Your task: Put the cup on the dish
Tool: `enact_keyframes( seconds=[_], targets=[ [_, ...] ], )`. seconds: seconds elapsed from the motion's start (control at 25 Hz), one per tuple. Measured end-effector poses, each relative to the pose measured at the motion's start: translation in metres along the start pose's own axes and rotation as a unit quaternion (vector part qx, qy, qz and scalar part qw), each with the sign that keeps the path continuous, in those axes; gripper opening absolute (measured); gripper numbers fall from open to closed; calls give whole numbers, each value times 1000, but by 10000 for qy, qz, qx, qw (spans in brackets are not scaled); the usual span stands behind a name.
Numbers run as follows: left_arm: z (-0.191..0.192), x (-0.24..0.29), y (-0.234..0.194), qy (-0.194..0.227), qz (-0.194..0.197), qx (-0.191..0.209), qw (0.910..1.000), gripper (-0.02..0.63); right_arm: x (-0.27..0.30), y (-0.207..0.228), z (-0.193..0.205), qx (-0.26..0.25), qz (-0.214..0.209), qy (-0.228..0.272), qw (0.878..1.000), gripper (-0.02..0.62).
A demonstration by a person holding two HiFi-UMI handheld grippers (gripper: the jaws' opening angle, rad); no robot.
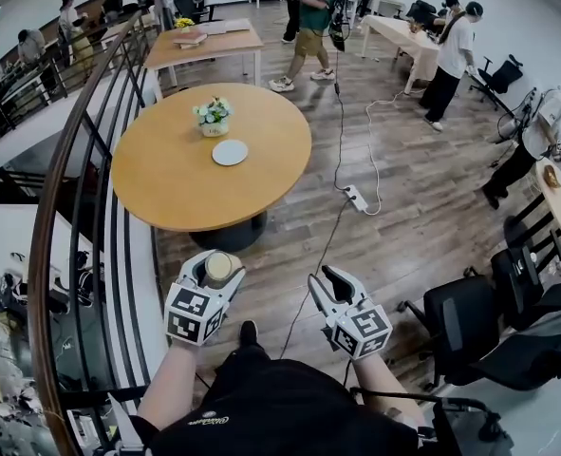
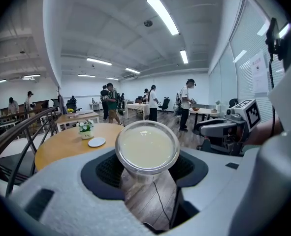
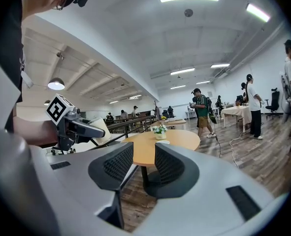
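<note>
A clear plastic cup [image 2: 146, 149] of pale milky liquid sits upright between the pads of my left gripper [image 2: 147, 168], which is shut on it. In the head view the cup [image 1: 219, 267] and left gripper [image 1: 218, 274] hang low over the wooden floor, short of the round wooden table [image 1: 166, 183]. The small white dish [image 1: 230, 152] lies near the table's middle, beside a flower pot [image 1: 213, 117]. My right gripper [image 1: 329, 288] hovers to the right of the left one. Its jaws [image 3: 144, 168] stand a little apart with nothing between them.
A curved dark railing [image 1: 71, 207] runs along the left of the table. A cable with a power strip [image 1: 356, 198] lies on the floor to the right. Black office chairs [image 1: 479, 321] stand at the right. Several people and other tables [image 1: 204, 46] are farther back.
</note>
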State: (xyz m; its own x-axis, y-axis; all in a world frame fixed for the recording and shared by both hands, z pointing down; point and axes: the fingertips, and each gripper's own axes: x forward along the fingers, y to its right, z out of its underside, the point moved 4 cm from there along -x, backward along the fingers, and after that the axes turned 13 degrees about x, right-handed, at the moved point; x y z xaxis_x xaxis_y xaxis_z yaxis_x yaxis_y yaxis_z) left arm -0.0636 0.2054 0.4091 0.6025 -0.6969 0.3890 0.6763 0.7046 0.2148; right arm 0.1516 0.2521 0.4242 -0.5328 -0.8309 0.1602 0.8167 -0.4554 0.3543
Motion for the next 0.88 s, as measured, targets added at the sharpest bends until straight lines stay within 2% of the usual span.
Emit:
enact_keyframes(
  seconds=[0.52, 0.88],
  targets=[
    [-7, 74, -182, 30, 194, 16, 9998, 259, 188, 9, -60, -6, 168, 6, 9999, 120],
    [4, 122, -240, 26, 439, 50, 9990, 259, 246, 35, -65, 80, 504, 45, 9987, 120]
  ],
)
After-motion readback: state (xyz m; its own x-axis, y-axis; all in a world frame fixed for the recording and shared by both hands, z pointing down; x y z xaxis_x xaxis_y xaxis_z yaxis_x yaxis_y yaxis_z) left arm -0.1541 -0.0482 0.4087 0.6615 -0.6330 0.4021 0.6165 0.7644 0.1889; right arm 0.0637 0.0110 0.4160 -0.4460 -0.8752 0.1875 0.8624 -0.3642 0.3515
